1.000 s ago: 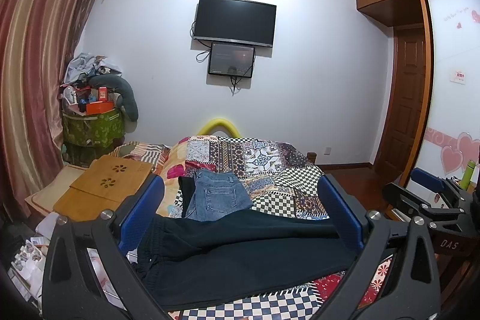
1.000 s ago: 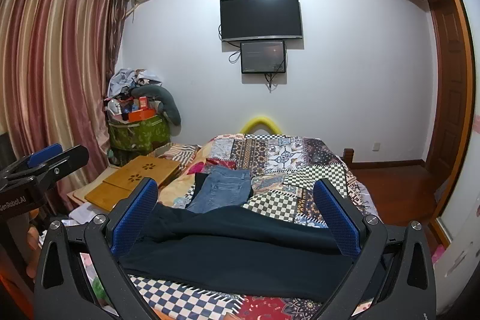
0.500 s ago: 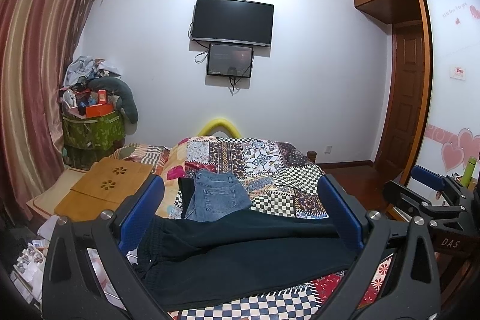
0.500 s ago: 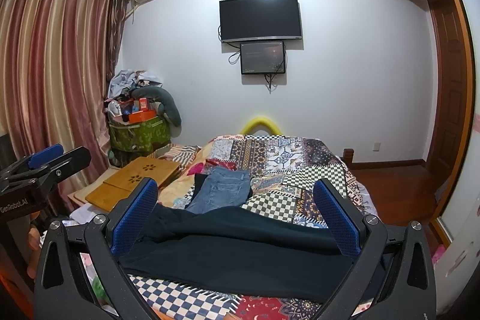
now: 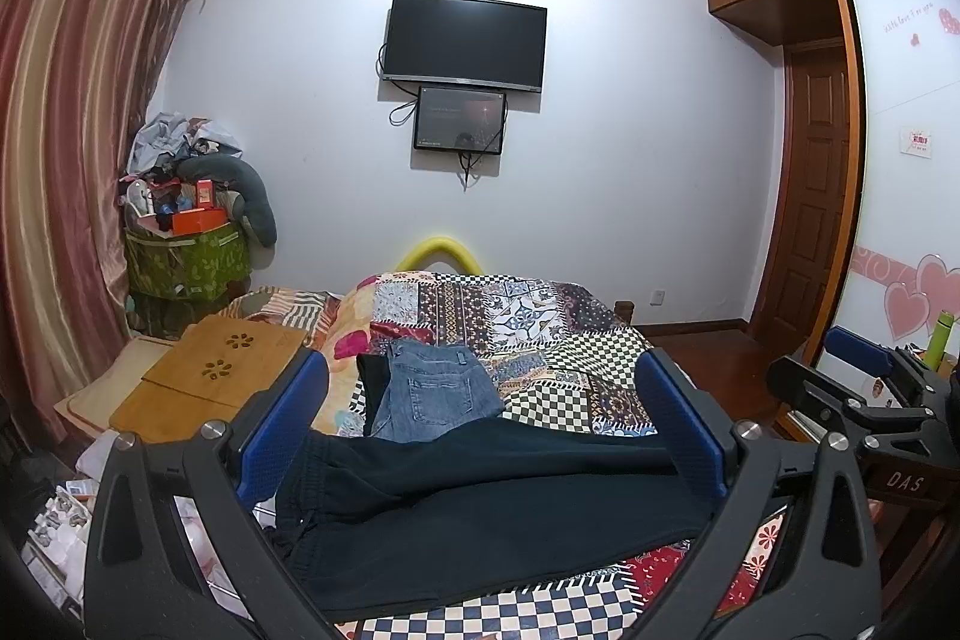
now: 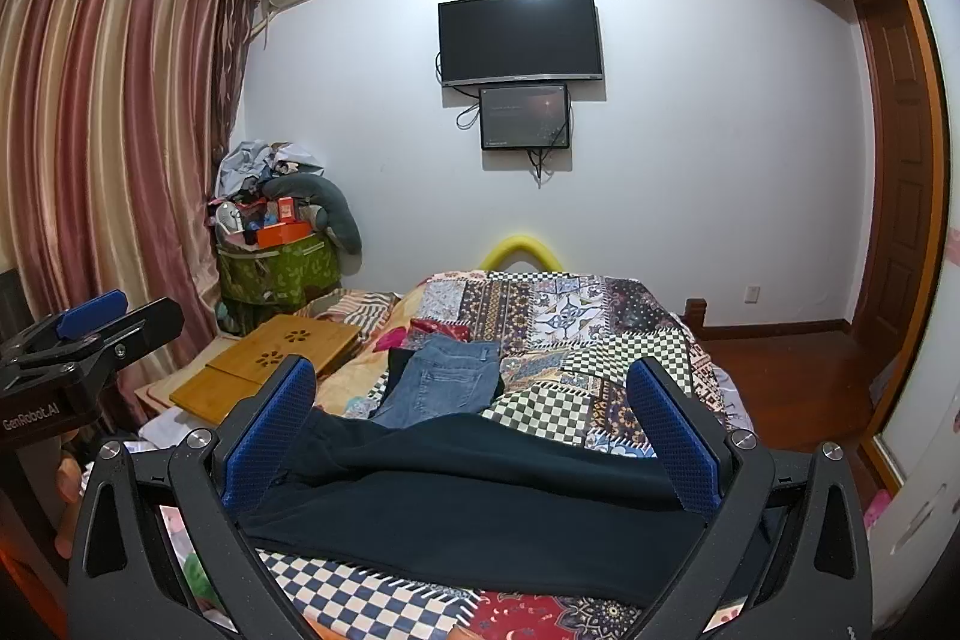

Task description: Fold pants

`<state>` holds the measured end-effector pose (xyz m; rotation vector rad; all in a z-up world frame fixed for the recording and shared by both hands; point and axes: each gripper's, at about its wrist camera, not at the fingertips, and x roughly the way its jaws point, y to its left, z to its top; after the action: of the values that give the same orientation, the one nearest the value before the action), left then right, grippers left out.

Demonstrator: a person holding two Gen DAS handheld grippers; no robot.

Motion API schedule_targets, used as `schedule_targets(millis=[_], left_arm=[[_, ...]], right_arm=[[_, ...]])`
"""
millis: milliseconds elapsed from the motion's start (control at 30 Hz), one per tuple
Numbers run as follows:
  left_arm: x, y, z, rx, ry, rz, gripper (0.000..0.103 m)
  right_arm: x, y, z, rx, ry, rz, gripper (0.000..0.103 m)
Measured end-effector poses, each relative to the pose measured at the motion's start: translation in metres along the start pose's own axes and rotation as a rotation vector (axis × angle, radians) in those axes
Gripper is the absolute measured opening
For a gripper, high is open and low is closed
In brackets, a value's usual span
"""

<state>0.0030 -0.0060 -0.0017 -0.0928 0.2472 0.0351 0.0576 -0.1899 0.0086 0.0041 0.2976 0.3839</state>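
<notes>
Comparing with a second ago: next to nothing has shifted in either view, so the fold looks not yet begun
Left wrist view, left gripper (image 5: 483, 436): jaws spread wide, holding nothing, hovering above the near end of the bed (image 5: 576, 358)
Left wrist view, dark pants (image 5: 480, 496): lying crosswise just ahead of and below the fingers, waistband toward the left finger, legs running toward the right one
Left wrist view, jeans (image 5: 432, 391): folded, just beyond the dark pants
Left wrist view, writing: "DAS" on the right gripper's body at far right; faint script on the wardrobe door (image 5: 900, 112), too small to be sure of
Right wrist view, right gripper (image 6: 471, 430): jaws also wide apart, empty, the dark pants between and below the fingers
Right wrist view, writing: "GenRobot.AI" on the left gripper's body at far left
Meaning for the task: both grippers seem poised before a first grasp
</notes>
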Motion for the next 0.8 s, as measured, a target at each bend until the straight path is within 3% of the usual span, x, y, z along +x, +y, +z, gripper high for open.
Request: schedule_targets(millis=[800], left_arm=[[-0.0053, 0.0020, -0.0022, 0.001, 0.002, 0.008, 0.103]], right_arm=[[0.0011, 0.0002, -0.0019, 0.004, 0.004, 0.000, 0.103]])
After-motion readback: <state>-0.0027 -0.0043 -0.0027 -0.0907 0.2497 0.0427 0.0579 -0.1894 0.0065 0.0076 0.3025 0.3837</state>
